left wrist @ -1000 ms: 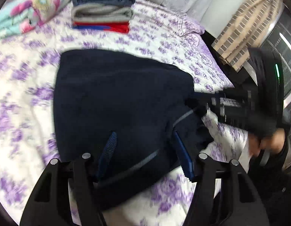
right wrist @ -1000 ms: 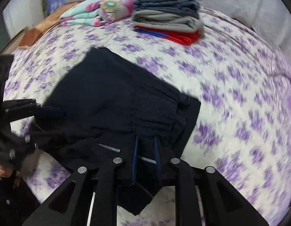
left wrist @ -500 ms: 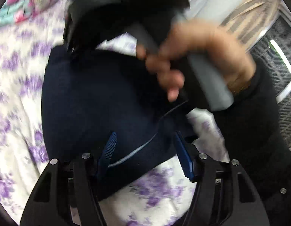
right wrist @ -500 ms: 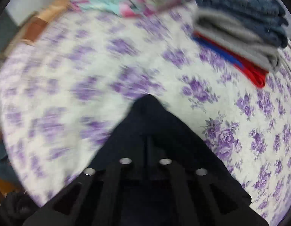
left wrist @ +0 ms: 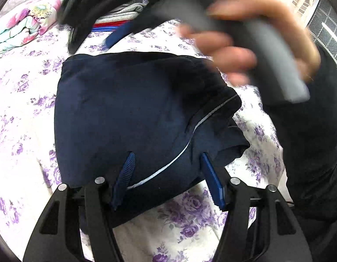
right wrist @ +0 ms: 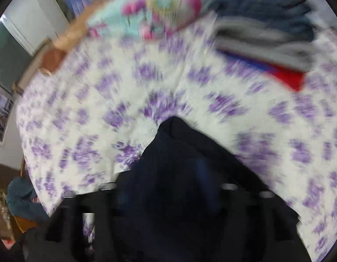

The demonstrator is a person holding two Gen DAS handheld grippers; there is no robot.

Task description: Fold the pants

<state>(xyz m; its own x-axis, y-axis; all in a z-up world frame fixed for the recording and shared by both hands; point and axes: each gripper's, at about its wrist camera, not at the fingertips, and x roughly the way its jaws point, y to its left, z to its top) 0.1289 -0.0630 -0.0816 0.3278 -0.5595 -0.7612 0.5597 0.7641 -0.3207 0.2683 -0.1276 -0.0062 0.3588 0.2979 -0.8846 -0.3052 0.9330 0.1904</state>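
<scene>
The dark navy pants (left wrist: 133, 113) lie folded into a thick bundle on the flowered bed sheet (left wrist: 22, 118). My left gripper (left wrist: 168, 174) is open, its blue pads astride the near edge of the bundle. My right gripper (left wrist: 116, 28) hangs above the far edge of the pants, held by a blurred hand (left wrist: 244, 35); one blue pad shows and the jaws look apart. In the blurred right wrist view the navy cloth (right wrist: 185, 174) lies between and under the fingers, which stand well apart.
A stack of folded clothes, jeans, grey and red-blue (right wrist: 266, 32), sits at the far side of the bed. A pink and teal flowered bundle (left wrist: 26, 24) lies beside it. The bed edge and a dark mesh chair (left wrist: 327, 28) are at the right.
My right gripper carried a fold of the pants away from me over the bundle, and its fingers have spread apart. The pants are now a more compact bundle. My left gripper stayed put.
</scene>
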